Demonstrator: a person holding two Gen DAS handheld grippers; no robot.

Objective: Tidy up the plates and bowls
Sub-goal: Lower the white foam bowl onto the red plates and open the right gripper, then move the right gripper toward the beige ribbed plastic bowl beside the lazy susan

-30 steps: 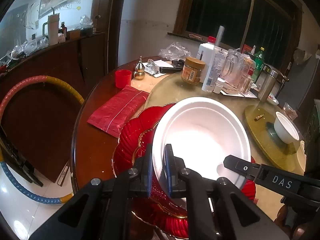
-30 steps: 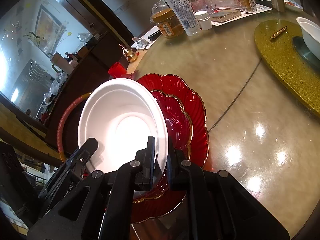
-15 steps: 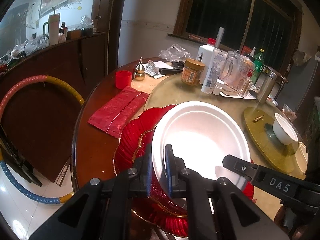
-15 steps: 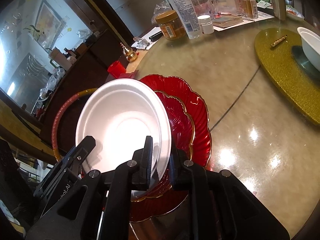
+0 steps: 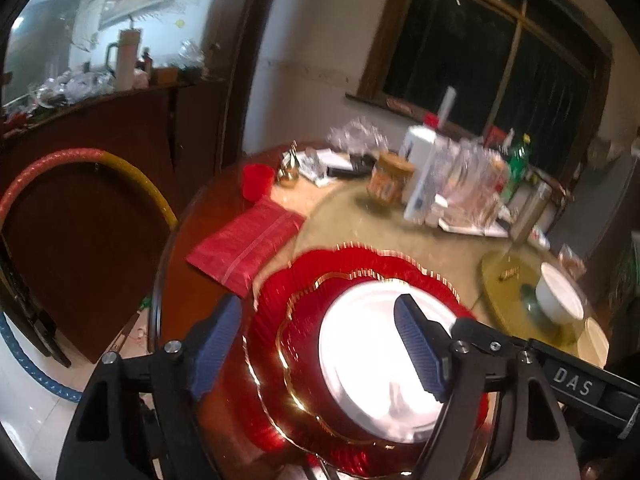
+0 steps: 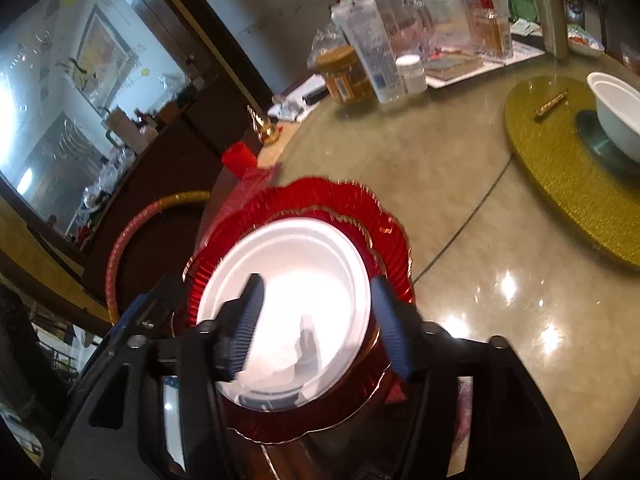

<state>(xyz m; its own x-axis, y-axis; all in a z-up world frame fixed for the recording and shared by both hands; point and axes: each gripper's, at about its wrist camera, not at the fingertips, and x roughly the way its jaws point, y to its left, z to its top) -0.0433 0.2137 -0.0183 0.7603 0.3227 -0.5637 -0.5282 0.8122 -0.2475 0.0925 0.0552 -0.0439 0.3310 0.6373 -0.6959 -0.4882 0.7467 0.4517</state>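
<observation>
Both grippers have just been opening. The left gripper [image 5: 320,344] gapes wide and the right gripper [image 6: 316,324] stands parted, neither pressing anything. Between them the white bowl [image 6: 288,300] rests on two stacked red plates [image 5: 304,292] on the table [image 6: 480,280].

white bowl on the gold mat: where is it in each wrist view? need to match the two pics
Left wrist: white bowl at the right edge, mid-height, on the round gold mat.
Right wrist: white bowl at the right edge, upper part, cut off by the frame, on the gold mat.
Shared landmark: the brown-lidded jar among the clutter at the table's far side.
</observation>
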